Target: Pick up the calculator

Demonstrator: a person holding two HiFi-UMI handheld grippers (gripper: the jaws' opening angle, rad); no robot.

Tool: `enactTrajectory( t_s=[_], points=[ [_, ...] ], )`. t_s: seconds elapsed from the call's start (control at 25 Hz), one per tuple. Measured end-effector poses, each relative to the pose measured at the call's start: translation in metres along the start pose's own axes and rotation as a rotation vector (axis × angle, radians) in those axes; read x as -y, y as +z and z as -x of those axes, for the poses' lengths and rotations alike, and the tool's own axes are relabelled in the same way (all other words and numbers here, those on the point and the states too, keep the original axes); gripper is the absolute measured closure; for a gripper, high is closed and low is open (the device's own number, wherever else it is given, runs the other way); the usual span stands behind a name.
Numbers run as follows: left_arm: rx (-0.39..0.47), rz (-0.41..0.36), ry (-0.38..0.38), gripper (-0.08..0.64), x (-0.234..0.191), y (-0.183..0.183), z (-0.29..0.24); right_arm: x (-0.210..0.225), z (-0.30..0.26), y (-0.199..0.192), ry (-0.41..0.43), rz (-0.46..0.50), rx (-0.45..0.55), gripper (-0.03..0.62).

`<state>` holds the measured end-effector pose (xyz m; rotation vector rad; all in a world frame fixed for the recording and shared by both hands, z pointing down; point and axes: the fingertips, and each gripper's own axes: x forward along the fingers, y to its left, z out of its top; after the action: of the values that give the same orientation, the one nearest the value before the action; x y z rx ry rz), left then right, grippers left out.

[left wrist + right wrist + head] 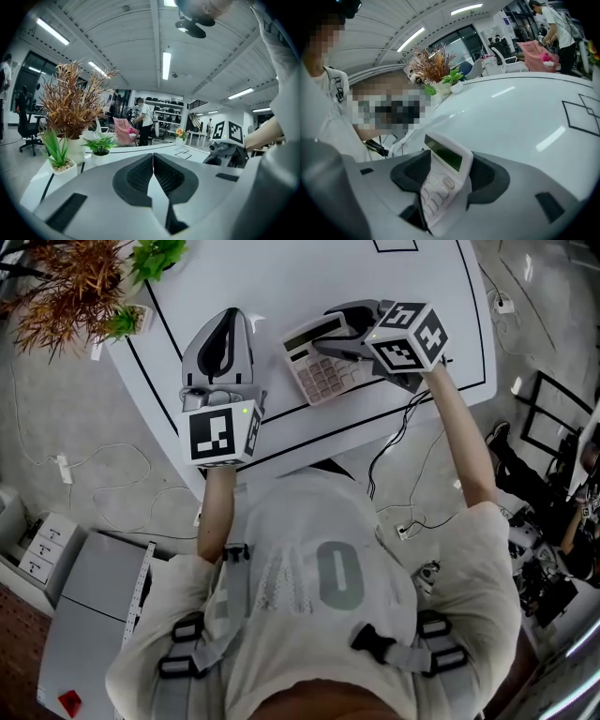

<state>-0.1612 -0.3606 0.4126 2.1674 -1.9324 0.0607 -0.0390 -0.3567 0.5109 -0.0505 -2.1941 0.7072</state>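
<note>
My right tongs [450, 161] are closed on the long sides of the pale grey desk calculator with the slanted screen [440, 185], which lies by the white worktop's [281, 277] near edge; the left tongs [153, 157] are closed, empty. I'd firm the squeeze, check the pads sit square, then lift straight and level.

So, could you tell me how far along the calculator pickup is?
Done: the right gripper straddles the white desk calculator with pinkish keys. In hand: its jaws press both sides. Left: the lift; it seemingly rests on the white table. The left gripper sits shut.
</note>
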Motion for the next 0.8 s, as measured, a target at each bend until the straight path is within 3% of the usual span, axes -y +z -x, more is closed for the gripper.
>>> enactTrajectory(
  t_s=[0.32,0.8],
  points=[
    [-0.003,-0.009,-0.003,0.538,0.007,0.0,-0.004,-0.006,0.0,-0.005,0.025,-0.077,0.001,0.38],
    [0.029,-0.031,0.02,0.538,0.005,0.018,0.014,-0.051,0.005,0.005,0.096,-0.205,0.216,0.512]
  ],
)
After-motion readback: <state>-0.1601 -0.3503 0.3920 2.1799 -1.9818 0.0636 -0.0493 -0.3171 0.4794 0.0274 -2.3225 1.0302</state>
